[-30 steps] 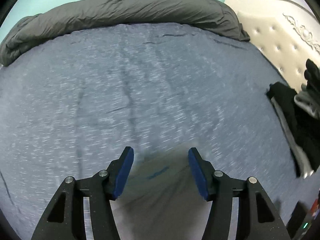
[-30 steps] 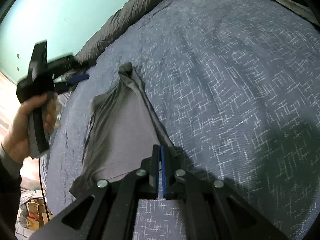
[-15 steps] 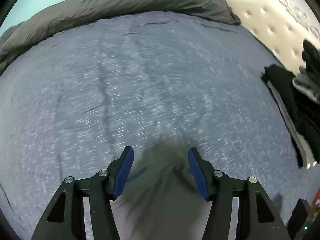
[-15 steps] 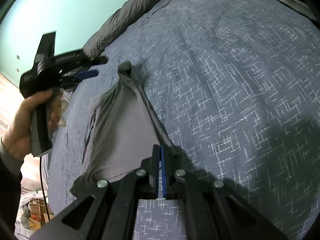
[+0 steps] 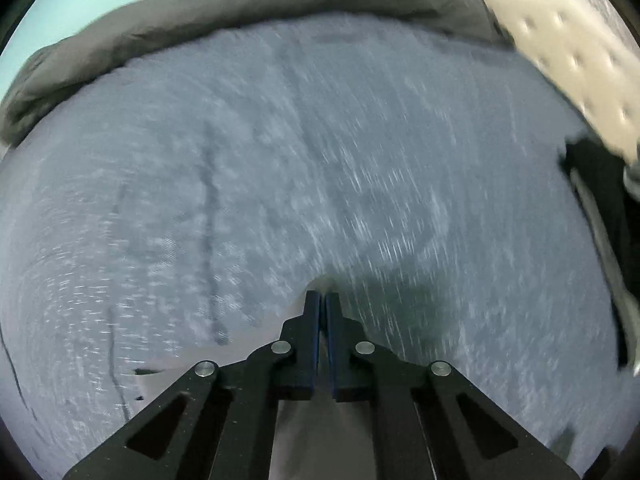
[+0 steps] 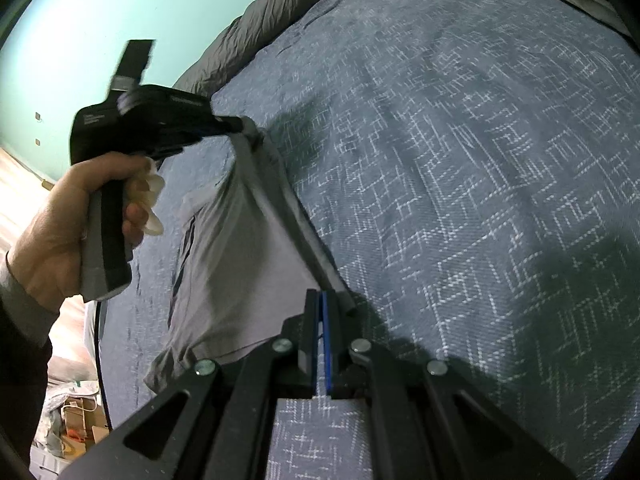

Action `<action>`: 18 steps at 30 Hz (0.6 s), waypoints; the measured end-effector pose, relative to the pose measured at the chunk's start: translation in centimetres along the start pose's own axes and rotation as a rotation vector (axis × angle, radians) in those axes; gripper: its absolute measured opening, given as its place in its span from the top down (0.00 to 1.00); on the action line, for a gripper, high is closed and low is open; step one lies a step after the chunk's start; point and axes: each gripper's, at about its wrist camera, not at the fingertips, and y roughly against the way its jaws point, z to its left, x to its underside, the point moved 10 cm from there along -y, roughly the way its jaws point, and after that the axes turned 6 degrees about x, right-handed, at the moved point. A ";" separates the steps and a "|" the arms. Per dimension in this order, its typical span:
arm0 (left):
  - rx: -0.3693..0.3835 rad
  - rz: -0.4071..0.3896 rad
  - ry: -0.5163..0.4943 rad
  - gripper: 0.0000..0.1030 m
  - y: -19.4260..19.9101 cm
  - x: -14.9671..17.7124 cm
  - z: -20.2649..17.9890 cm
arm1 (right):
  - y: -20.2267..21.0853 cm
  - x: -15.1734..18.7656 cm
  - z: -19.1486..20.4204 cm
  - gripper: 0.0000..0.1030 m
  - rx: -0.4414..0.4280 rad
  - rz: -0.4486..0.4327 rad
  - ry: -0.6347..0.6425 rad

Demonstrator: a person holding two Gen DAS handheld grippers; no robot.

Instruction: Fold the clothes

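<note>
A grey garment (image 6: 240, 256) lies on the blue patterned bedspread (image 6: 460, 160). My right gripper (image 6: 322, 300) is shut on the garment's near corner. In the right wrist view my left gripper (image 6: 236, 124), held in a hand, is shut on the garment's far corner and lifts it, so the edge between the two grippers is stretched taut. In the blurred left wrist view, my left gripper (image 5: 322, 300) has its jaws closed with grey cloth (image 5: 332, 432) hanging below them.
A rolled dark grey duvet (image 5: 240, 12) runs along the far side of the bed. A cream tufted headboard (image 5: 580, 60) stands at the right, with a pile of dark clothes (image 5: 600, 208) beside it. Wooden floor and clutter (image 6: 72, 412) lie beyond the bed's left edge.
My left gripper was open above the garment's far corner; it has closed on that corner and lifted it. My right gripper has stayed shut on the near corner.
</note>
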 end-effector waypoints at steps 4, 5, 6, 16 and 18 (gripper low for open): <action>0.042 0.011 0.089 0.96 -0.6 -0.1 0.5 | -0.2 0.1 0.1 0.99 0.005 0.004 0.010; 0.061 0.019 0.096 0.95 -1.0 0.0 0.3 | -0.2 0.1 0.1 0.99 0.009 0.004 0.011; 0.076 0.027 0.099 0.91 -1.2 0.2 0.1 | -0.2 0.1 0.0 0.99 0.010 0.004 0.008; 0.158 -0.027 0.097 0.58 3.7 0.1 2.3 | -0.4 -0.1 -0.2 0.99 0.021 0.003 0.006; 0.158 -0.033 0.093 0.54 5.3 1.1 4.1 | -0.4 -0.1 -0.2 0.99 0.022 0.003 0.005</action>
